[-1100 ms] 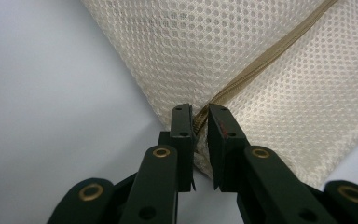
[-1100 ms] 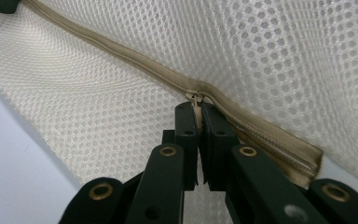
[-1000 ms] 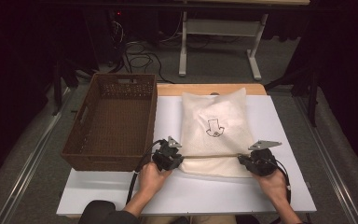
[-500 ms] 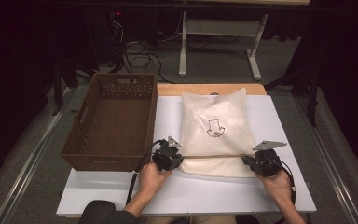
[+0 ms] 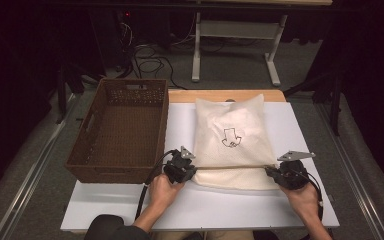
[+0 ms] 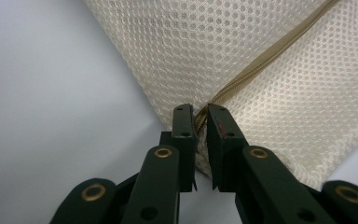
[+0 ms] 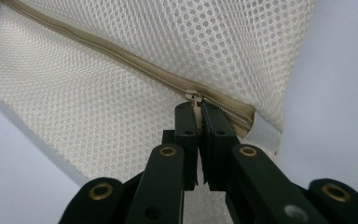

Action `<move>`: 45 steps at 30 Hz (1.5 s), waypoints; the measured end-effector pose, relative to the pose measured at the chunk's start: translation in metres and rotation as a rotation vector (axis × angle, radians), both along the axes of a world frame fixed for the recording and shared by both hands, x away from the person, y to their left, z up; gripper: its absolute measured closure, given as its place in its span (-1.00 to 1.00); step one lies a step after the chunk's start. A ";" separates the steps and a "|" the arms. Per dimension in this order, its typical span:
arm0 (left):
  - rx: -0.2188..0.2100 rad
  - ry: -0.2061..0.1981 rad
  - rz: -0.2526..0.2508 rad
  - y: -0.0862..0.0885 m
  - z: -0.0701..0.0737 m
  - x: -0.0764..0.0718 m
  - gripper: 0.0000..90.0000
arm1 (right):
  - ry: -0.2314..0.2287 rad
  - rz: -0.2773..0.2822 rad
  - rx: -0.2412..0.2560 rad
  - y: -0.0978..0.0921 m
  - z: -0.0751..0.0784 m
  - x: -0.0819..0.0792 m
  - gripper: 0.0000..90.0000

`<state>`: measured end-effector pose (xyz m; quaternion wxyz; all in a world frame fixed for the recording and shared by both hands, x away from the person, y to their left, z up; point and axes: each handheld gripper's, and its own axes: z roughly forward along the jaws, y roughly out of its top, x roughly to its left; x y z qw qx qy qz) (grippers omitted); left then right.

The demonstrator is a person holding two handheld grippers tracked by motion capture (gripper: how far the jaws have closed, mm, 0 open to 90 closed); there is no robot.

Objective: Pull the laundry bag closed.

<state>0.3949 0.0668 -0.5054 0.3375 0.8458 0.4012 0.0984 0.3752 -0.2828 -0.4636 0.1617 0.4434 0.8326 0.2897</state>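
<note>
Right claw (image 5: 271,172) moved right w/ zip pull (image 7: 195,99) pinched, left claw (image 5: 192,168) clamping mesh bag (image 5: 235,140) corner.

Two forearms enter from the near edge of the table, each hand wrapped around a black two-jaw gripper. The left gripper (image 5: 191,169) sits low with its jaws drawn nearly together, pinching a fold between the tips. The right gripper (image 5: 270,171), well apart from it, points back toward the left, jaws closed tight. A grey three-cornered plate tops each; cables trail toward the wrists.
</note>
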 end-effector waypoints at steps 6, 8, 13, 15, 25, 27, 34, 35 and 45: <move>0.000 0.003 0.000 0.000 0.000 0.000 0.84 | -0.006 -0.028 -0.001 -0.007 -0.001 0.001 0.94; 0.000 0.003 0.000 0.000 0.000 0.000 0.84 | -0.003 -0.046 0.006 -0.012 -0.002 0.001 0.94; -0.002 0.002 0.001 0.000 0.000 0.000 0.84 | 0.002 -0.064 0.020 -0.019 -0.005 0.002 0.94; -0.003 0.001 0.000 0.001 0.000 0.000 0.84 | 0.009 -0.066 0.015 -0.019 -0.006 0.003 0.93; 0.006 -0.009 -0.008 0.000 0.000 -0.001 0.79 | 0.015 -0.073 0.049 -0.021 -0.004 0.003 0.77; 0.000 -0.007 -0.011 0.000 0.001 -0.001 0.73 | 0.008 -0.068 0.069 -0.020 -0.002 0.001 0.63; -0.027 -0.008 -0.001 -0.004 0.012 -0.005 0.19 | -0.030 -0.060 0.095 -0.018 0.006 -0.004 0.27; -0.027 -0.008 -0.001 -0.004 0.012 -0.005 0.18 | -0.030 -0.060 0.095 -0.018 0.006 -0.004 0.27; -0.078 0.006 -0.056 -0.002 0.039 -0.018 0.10 | -0.060 0.012 0.087 -0.007 0.022 -0.020 0.23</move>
